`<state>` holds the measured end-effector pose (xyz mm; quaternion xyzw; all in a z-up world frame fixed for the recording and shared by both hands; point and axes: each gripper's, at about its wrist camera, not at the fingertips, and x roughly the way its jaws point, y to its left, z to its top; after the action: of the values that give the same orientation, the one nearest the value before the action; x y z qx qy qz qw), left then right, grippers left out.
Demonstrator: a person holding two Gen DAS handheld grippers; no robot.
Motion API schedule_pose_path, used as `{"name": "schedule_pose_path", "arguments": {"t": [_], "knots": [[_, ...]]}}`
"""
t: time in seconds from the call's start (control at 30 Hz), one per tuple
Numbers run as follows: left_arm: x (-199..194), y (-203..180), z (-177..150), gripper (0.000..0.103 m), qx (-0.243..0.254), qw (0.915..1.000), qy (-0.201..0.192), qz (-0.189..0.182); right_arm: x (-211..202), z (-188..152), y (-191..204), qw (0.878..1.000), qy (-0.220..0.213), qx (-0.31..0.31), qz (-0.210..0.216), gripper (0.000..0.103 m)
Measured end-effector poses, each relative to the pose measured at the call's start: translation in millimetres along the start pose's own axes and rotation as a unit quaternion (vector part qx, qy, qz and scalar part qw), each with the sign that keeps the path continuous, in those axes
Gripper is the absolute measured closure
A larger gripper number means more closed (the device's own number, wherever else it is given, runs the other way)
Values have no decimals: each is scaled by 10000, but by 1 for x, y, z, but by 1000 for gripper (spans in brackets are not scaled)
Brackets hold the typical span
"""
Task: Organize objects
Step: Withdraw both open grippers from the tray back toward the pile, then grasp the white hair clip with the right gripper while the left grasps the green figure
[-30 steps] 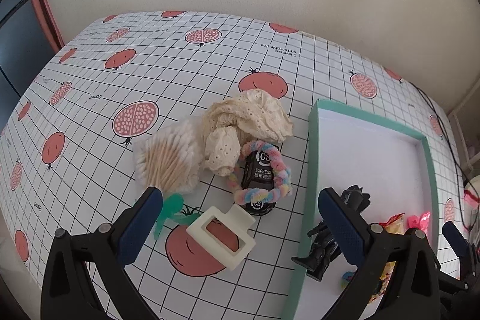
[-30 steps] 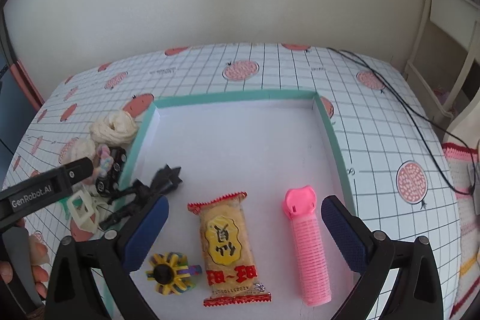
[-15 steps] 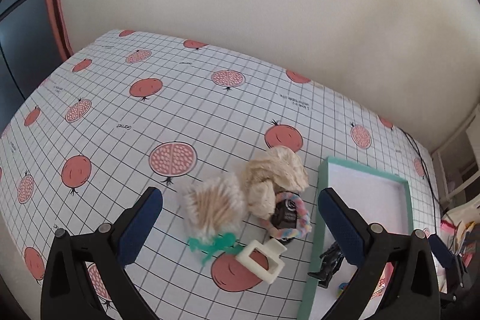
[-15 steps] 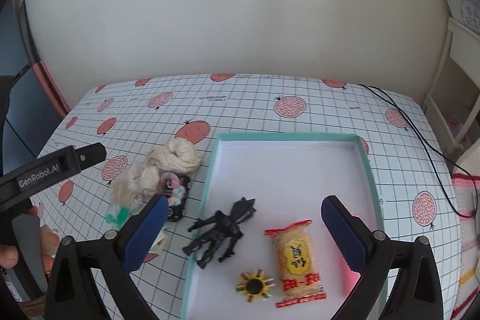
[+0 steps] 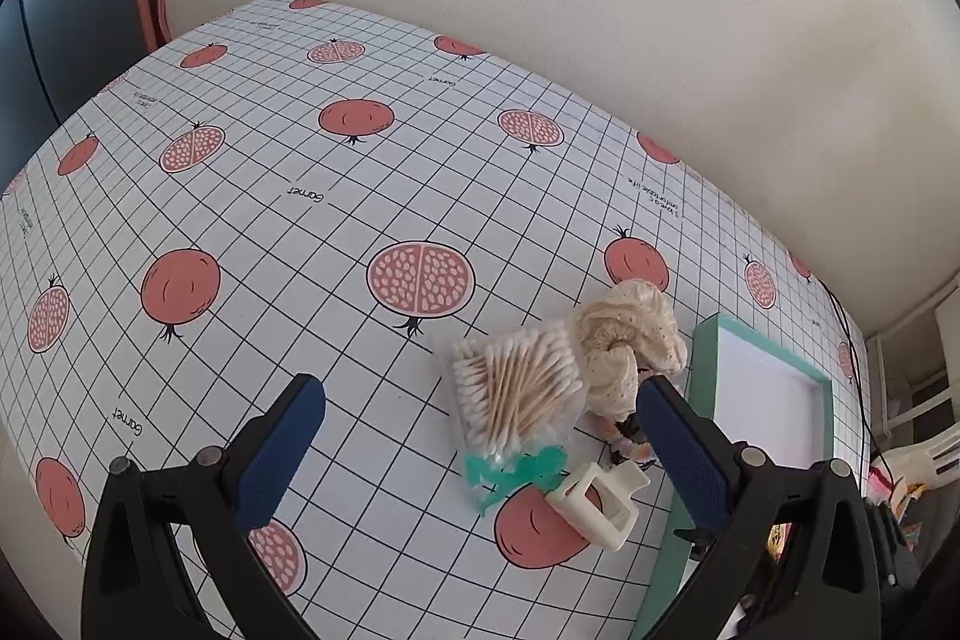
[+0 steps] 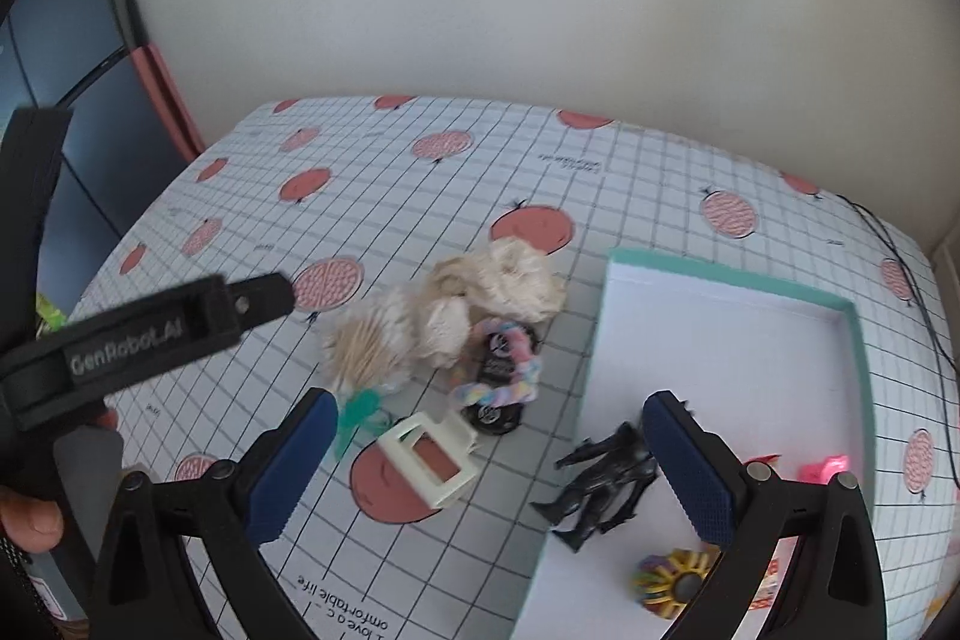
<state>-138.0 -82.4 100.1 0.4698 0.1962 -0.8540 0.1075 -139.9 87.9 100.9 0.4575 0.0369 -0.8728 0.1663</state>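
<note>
Clearly both tools are empty: the left gripper (image 5: 480, 436) hangs with its jaws spread wide above the patterned tablecloth (image 5: 252, 196), and the right gripper (image 6: 489, 451) is spread just as wide over the loose pile, with nothing between its pads.

Nearest to the right gripper lies the cream hair claw clip (image 6: 429, 460), on its side on the cloth, just beside the tray's left wall. It looks like hard, light plastic: stiff, probably a little slick, best pinched across its flat frame rather than its open teeth.

Just beyond it sits the bag of cotton swabs (image 5: 516, 388), with a green tie at its near end. I judge it very light, crinkly and slippery; a squeeze across the middle of the bundle should hold, while the film's edge may slide out.

Next to that, the pastel scrunchie (image 6: 504, 370) rests on a small black pouch (image 6: 495, 415). The scrunchie is soft and would compress; lifting it alone means catching one side of the ring.

Behind these, touching the swabs, is the cream lace cloth (image 5: 630, 340), limp and bunched, easy to pinch at any fold.

To the right, the teal-rimmed tray (image 6: 726, 274) already holds a black figurine (image 6: 600, 484) and a striped toy (image 6: 669, 577).
</note>
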Motion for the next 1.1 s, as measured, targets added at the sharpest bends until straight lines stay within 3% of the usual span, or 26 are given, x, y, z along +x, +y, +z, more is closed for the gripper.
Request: {"name": "schedule_pose_path", "arguments": {"t": [0.33, 0.77, 1.1], "knots": [[32, 7, -10, 0, 36, 9979, 643, -18, 23, -14, -2, 9982, 353, 61, 489, 17], [48, 1, -20, 0, 204, 9937, 1099, -112, 47, -23, 12, 9960, 739, -175, 481, 30], [62, -14, -30, 0, 531, 9905, 1266, -44, 62, -28, 13, 9948, 905, -227, 409, 33]]}}
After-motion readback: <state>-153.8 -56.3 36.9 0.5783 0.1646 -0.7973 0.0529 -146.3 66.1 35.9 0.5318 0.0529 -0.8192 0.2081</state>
